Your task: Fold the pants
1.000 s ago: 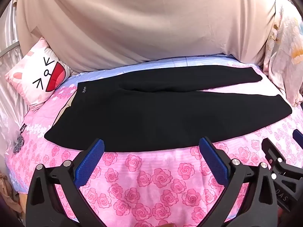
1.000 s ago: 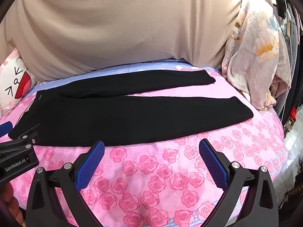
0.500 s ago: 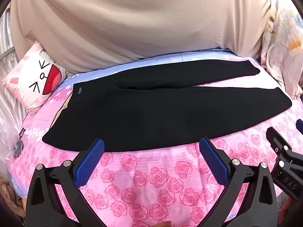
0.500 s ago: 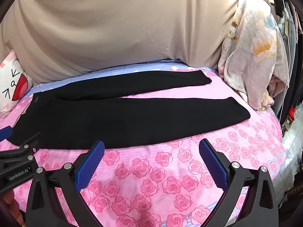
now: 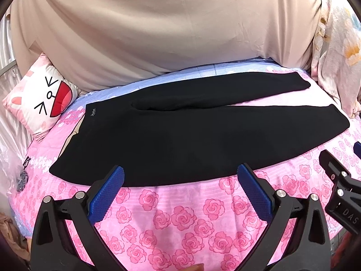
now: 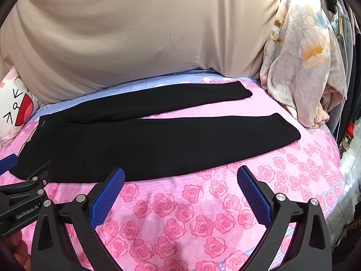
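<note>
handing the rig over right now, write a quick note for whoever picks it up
Left gripper: open, empty, at the near edge of the black pants.
Right gripper: open, empty, by the near leg.
Pants lie flat on the rose bedsheet, waistband to the left, legs spread apart to the right.
Done: pants laid out.
Left: every fold; probably bring one leg onto the other first.

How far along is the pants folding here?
Done: the black pants lie spread flat on the rose-print bedspread, legs apart. In hand: nothing; the left claw and right claw are open, short of the near edge. Left: every fold.
</note>
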A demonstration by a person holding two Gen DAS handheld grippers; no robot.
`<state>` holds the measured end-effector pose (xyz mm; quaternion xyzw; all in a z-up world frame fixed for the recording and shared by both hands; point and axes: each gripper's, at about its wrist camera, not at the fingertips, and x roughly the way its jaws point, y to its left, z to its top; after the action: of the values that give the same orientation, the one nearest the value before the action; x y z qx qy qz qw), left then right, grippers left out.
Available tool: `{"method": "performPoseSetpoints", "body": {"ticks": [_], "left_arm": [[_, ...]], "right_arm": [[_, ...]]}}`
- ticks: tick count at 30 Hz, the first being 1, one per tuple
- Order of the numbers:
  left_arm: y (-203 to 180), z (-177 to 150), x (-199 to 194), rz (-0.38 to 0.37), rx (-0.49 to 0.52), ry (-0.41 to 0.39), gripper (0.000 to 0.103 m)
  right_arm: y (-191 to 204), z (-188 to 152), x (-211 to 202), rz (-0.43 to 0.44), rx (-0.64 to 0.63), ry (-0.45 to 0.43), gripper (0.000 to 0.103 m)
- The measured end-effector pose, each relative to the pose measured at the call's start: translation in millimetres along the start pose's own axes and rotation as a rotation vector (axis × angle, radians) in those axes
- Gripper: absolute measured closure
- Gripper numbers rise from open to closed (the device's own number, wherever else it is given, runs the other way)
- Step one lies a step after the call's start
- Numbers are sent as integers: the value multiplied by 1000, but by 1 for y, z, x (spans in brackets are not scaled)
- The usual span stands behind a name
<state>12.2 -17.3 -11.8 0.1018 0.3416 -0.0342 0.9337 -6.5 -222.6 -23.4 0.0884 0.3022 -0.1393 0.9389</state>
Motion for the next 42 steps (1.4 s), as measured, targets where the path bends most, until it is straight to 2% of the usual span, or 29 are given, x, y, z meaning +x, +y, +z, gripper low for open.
{"method": "performPoseSetpoints", "body": {"ticks": [14,30,42], "left_arm": [[-5,2,8,-6,-10,20,5],[9,-4,12,5,-41,40,5],[20,-1,12,21,-66,34,5]], "right_arm": [[-7,-3,6,-11,13,12,5],[20,-1,14,-7,-45,27,5],[25,1,13,0,-49,25,5]]}}
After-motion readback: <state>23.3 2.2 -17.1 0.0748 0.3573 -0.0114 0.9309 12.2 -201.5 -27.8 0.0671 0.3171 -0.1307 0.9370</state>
